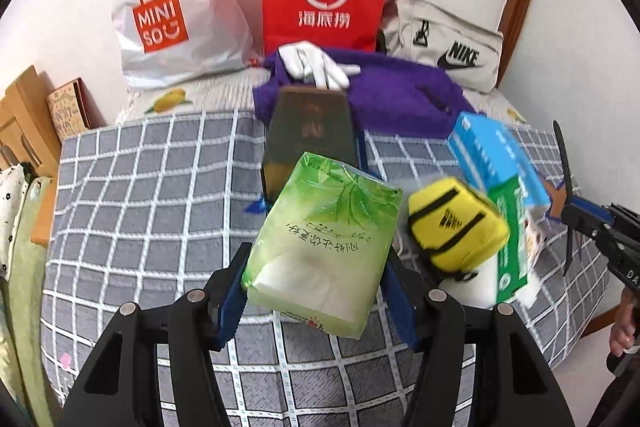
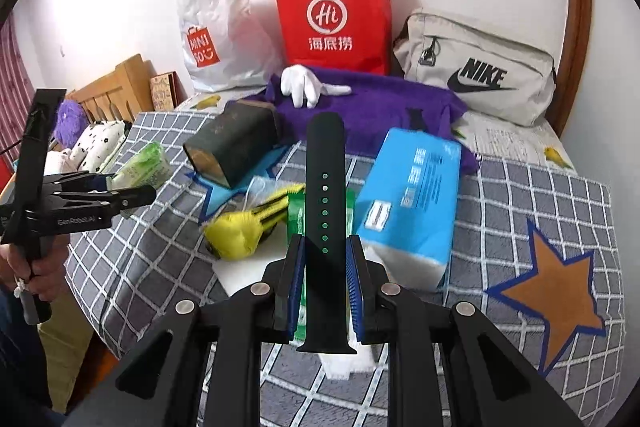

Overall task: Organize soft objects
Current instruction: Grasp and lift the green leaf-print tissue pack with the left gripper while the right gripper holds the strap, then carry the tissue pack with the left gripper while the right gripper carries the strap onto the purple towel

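Observation:
My left gripper (image 1: 316,291) is shut on a green soft tissue pack (image 1: 324,243) and holds it tilted above the checked bedspread (image 1: 140,187). In the right wrist view the same pack (image 2: 144,167) shows at the left, in that gripper. My right gripper (image 2: 325,267) is shut on a black watch strap (image 2: 325,187) that sticks up and forward between the blue pads (image 2: 296,279). Below lie a yellow plush toy (image 2: 240,231), a blue tissue pack (image 2: 412,199) and a dark box (image 2: 236,143).
A purple towel (image 2: 380,107) with a white glove (image 2: 304,83) on it lies behind the pile. Against the wall stand a white Miniso bag (image 2: 216,27), a red paper bag (image 2: 332,15) and a grey Nike bag (image 2: 480,71). A wooden bed frame (image 2: 116,87) is at the left.

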`<state>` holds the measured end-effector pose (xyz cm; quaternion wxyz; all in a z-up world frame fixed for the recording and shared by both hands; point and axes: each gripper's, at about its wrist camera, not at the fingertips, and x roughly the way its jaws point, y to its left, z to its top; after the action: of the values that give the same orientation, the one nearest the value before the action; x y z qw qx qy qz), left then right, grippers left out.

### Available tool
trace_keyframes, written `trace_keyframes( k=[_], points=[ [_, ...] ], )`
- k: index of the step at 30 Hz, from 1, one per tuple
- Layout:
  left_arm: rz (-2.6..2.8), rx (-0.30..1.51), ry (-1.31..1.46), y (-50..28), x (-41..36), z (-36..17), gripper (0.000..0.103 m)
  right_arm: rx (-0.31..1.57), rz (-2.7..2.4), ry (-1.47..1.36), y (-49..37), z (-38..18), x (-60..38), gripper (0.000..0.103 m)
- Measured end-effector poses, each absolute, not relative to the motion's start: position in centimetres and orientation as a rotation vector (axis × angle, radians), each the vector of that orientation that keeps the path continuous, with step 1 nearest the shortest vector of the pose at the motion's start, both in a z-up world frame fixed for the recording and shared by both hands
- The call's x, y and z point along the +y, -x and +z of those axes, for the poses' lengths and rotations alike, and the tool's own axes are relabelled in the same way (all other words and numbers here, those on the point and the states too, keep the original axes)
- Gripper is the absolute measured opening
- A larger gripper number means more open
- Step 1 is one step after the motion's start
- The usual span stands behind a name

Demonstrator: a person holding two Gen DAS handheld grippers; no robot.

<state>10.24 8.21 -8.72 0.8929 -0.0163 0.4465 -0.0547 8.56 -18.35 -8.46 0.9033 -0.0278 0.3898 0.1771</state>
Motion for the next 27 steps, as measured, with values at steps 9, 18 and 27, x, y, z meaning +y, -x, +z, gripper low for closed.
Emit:
trace_keyframes(
  k=[9,18,27],
  points=[
    [-0.093,0.92,0.039,-13.3,8.0,-6.7,0.059,0.799,0.347,0.024,-11.5,-6.4,-19.5,0.02],
    [-0.075,0.925,0.035,-17.8,7.9,-5.9,0.059,0.792,0.296,0.011,-15.8,-5.0,-21.0,0.02],
    [-0.047,0.95,0.029,-22.5,8.2,-5.7,0.059,0.787,0.286,-0.002,-21.4,-4.2,-21.6,0.02]
  ],
)
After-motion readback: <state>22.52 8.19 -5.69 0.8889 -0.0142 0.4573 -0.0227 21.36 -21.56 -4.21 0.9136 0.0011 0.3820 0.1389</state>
